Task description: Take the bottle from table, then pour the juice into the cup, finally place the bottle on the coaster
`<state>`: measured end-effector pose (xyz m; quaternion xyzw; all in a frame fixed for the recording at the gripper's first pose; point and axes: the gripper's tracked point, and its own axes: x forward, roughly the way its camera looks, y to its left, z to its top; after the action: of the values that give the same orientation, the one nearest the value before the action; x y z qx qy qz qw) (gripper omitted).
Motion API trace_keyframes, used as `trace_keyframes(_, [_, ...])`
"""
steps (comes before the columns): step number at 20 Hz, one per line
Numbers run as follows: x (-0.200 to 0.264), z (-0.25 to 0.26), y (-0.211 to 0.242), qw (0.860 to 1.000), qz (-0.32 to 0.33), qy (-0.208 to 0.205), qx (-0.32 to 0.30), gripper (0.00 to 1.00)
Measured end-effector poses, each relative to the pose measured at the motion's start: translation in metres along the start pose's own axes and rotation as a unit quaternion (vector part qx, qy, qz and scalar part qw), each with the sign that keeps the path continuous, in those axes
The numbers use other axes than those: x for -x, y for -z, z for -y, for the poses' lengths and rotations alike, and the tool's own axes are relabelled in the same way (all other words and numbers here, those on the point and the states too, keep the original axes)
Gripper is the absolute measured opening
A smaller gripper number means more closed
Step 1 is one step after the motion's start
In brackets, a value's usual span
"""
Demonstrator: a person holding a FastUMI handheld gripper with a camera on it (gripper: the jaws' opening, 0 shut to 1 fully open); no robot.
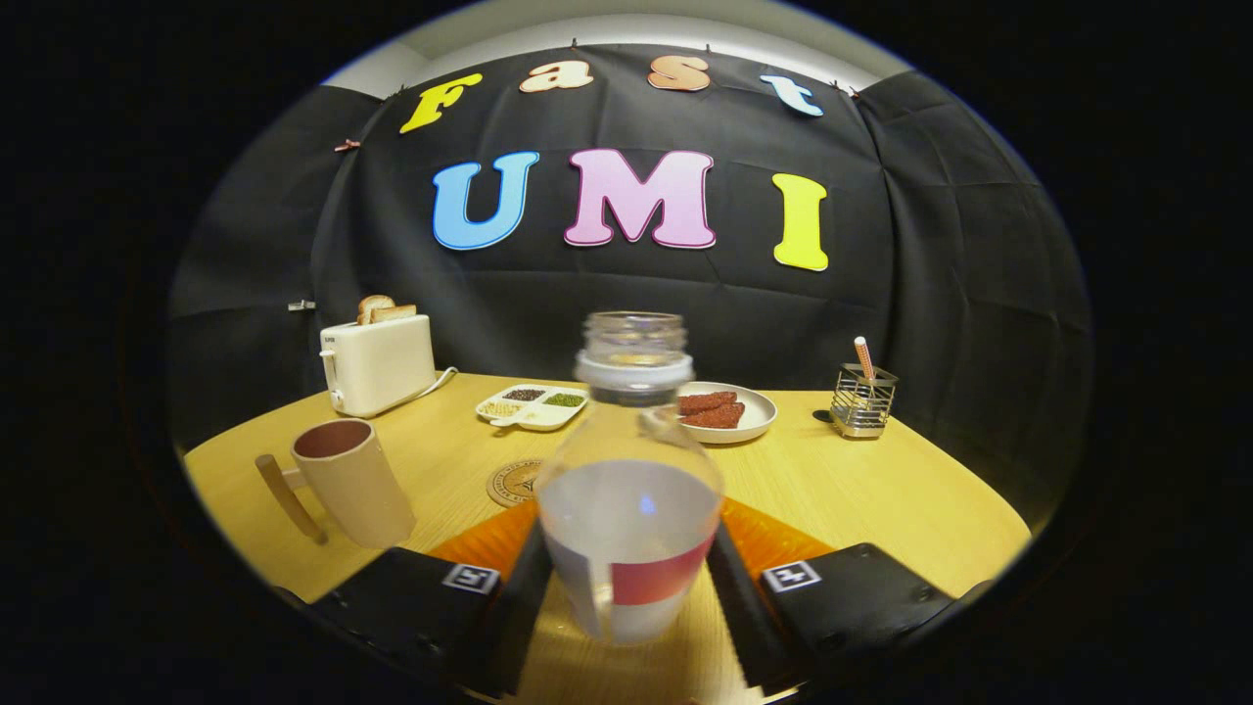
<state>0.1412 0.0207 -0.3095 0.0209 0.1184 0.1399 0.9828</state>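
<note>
While the tongs (631,587) sit low in the frame, their two fingers (524,587) stand on either side of the bottle (628,490), close against its lower body, and look to be clamped on it. That bottle fills the lower centre: clear, upright, open at the neck with no cap, a pale ring around the collar, a white and red label around the base. Whitish liquid fills roughly its lower half.

At lower left of the frame, apart from the bottle, stands the cup (352,480), a tan mug with a long straight handle sticking out on its left side. Its inside looks dark and I cannot tell whether anything is in it.

Just behind the bottle, partly hidden by it, a round coaster (511,482) with a dark emblem lies flat on the tabletop (861,490). An orange mat (773,534) peeks out from behind the bottle's base on both sides.

Farther back, at middle left, a white toaster (377,364) holds two slices of toast (385,309), its cord trailing right. Near the centre, behind the bottle's neck, lies a white divided tray (533,406) with small heaps of grains or beans in its sections. To its right, a white plate (729,411) carries brownish-red pieces of food. At middle right stands a wire holder (863,399) with one stick-like item upright in it.
</note>
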Motion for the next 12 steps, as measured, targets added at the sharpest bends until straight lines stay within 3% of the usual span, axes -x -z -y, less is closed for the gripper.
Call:
trace_keyframes(1, [0.003,-0.002,0.0,1.0,0.002,-0.003,0.003,0.78])
trace_keyframes(12, [0.009,0.001,-0.026,1.0,0.007,-0.018,0.024,0.74])
